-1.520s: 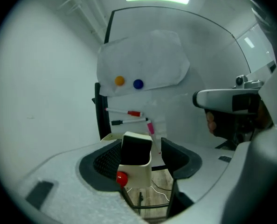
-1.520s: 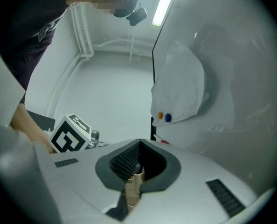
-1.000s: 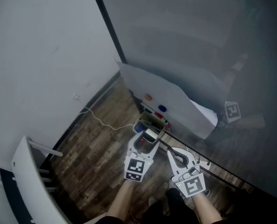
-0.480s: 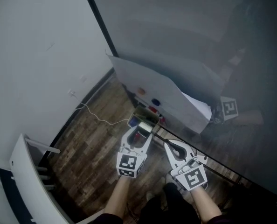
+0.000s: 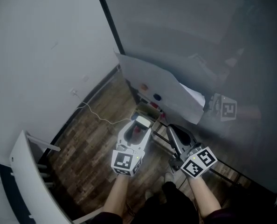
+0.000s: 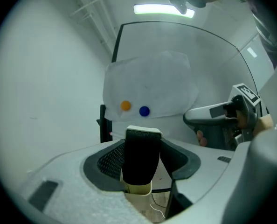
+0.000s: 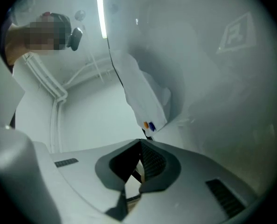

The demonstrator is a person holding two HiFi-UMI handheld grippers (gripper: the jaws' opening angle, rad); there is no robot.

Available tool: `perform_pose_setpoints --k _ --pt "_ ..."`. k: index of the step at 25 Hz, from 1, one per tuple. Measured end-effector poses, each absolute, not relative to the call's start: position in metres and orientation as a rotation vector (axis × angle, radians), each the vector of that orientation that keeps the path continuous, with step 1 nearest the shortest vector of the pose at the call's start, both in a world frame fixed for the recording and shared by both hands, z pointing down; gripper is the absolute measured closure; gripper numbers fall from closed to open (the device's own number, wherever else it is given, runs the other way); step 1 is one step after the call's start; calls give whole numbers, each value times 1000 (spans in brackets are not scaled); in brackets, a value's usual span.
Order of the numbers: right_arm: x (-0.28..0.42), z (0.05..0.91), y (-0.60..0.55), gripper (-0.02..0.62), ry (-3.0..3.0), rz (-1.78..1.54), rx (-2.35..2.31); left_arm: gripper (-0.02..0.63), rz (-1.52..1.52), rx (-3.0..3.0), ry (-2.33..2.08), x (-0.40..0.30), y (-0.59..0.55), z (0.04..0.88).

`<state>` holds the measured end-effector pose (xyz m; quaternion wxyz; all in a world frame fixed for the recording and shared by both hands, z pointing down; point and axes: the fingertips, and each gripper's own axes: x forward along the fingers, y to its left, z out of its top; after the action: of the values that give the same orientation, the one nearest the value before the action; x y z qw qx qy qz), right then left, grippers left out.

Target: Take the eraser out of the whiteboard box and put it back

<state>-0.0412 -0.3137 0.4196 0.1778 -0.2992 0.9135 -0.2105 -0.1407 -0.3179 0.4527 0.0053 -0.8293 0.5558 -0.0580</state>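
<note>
You stood in a pale corner over a wood-plank floor [image 5: 96,141].
A plain light wall [image 5: 40,45] rose at your left, and a dark upright strip [image 5: 109,20] edged the grey panel [image 5: 199,36] ahead. A white cable [image 5: 99,118] trailed across the planks, and a ceiling strip light [image 6: 162,10] glowed overhead.

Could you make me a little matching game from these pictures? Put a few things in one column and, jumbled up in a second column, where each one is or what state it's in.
Things:
1. eraser
2. right tool
3. orange magnet
4. white cable

Places or states:
A. lies on the wooden floor
B. sits on the white sheet, beside the blue magnet
C. gripped by the left tool
D. jaws together, nothing held

Pairs: 1-C, 2-D, 3-B, 4-A
</note>
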Motion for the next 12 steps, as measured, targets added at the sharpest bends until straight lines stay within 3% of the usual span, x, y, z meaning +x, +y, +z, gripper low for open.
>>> perform_pose_setpoints --k 12 --pt "-47 402 -306 592 2545 -606 -821 381 -48 -2560 1738 -146 -288 413"
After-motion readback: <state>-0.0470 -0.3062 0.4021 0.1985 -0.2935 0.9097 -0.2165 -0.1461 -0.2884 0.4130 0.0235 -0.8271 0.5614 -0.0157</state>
